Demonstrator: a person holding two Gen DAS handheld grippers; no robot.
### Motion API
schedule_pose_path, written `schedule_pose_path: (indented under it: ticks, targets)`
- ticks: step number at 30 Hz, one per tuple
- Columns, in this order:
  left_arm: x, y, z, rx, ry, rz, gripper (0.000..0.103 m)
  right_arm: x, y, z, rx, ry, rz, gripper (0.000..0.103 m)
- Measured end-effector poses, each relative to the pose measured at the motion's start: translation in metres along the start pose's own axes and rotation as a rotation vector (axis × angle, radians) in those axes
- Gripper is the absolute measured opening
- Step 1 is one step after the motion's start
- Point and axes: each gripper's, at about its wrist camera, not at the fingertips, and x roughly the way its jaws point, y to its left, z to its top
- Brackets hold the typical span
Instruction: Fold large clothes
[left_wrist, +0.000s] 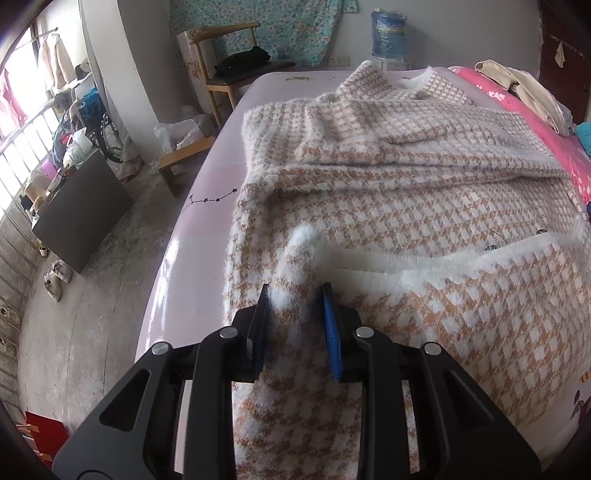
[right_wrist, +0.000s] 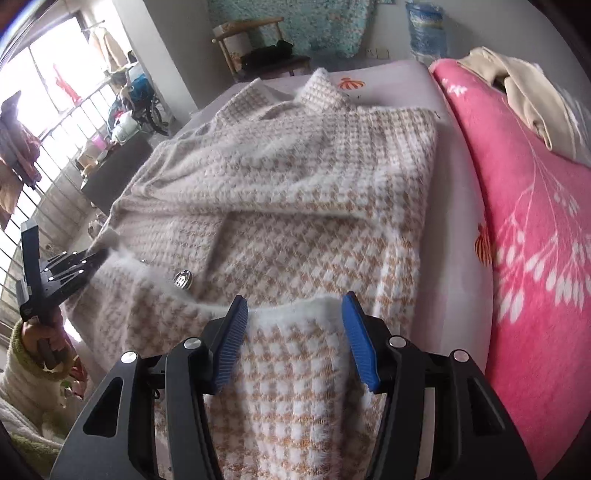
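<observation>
A fluffy white-and-tan houndstooth cardigan (left_wrist: 388, 184) lies on the bed with both sleeves folded across its chest. It also shows in the right wrist view (right_wrist: 295, 192), with a metal button (right_wrist: 183, 279). My left gripper (left_wrist: 295, 293) is shut on the hem's left corner, the fabric bunched between its pads. It also shows in the right wrist view (right_wrist: 98, 254), at the hem's left end. My right gripper (right_wrist: 293, 308) has its jaws wide apart, with the white hem edge lying between them. The hem is lifted and doubled toward the chest.
The bed has a pale lilac sheet (left_wrist: 207, 236). A pink floral blanket (right_wrist: 535, 236) with beige clothes (right_wrist: 524, 96) lies along the right. A wooden chair (left_wrist: 236, 74) and water bottle (left_wrist: 388, 35) stand beyond the bed. A dark cabinet (left_wrist: 81, 214) stands on the floor at left.
</observation>
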Motion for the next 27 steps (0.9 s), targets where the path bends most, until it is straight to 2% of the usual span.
schedule_pose_path:
  ticks: [3, 5, 7, 8, 9, 11, 15, 18, 21, 23, 27]
  targets:
    - [0.001, 0.004, 0.002, -0.030, 0.007, -0.023, 0.025, 0.025, -0.016, 0.000, 0.058, 0.099, 0.030, 0.060]
    - [0.002, 0.007, 0.002, -0.048, 0.005, -0.041, 0.024, 0.025, -0.018, -0.007, 0.063, 0.101, 0.039, 0.060]
    - [0.002, 0.008, 0.000, -0.053, -0.001, -0.052, 0.016, 0.019, -0.011, -0.015, 0.034, 0.121, 0.015, 0.058]
    - [0.000, 0.007, 0.000, -0.051, -0.008, -0.058, 0.013, 0.017, -0.005, -0.020, 0.016, 0.127, 0.002, 0.043]
    - [-0.001, 0.006, -0.001, -0.048, -0.017, -0.061, 0.011, 0.015, 0.000, -0.026, -0.003, 0.130, -0.020, 0.036]
    - [-0.007, 0.006, -0.001, -0.054, -0.036, -0.065, 0.009, 0.008, 0.008, -0.034, -0.023, 0.113, -0.029, 0.011]
    - [-0.035, 0.018, 0.015, -0.098, -0.125, -0.093, 0.008, -0.026, 0.023, -0.020, -0.060, -0.025, -0.119, 0.010]
    - [-0.055, 0.029, 0.043, -0.114, -0.216, -0.111, 0.008, -0.051, 0.024, 0.007, -0.064, -0.131, -0.140, 0.010]
    - [-0.049, 0.030, 0.069, -0.110, -0.260, -0.096, 0.008, -0.053, 0.017, 0.037, -0.056, -0.190, -0.150, 0.010]
    - [-0.030, 0.026, 0.079, -0.097, -0.237, -0.075, 0.008, -0.035, 0.008, 0.050, -0.039, -0.171, -0.151, 0.010]
    - [0.014, 0.018, 0.076, -0.069, -0.146, -0.052, 0.008, 0.022, -0.006, 0.049, -0.022, -0.065, -0.170, 0.010]
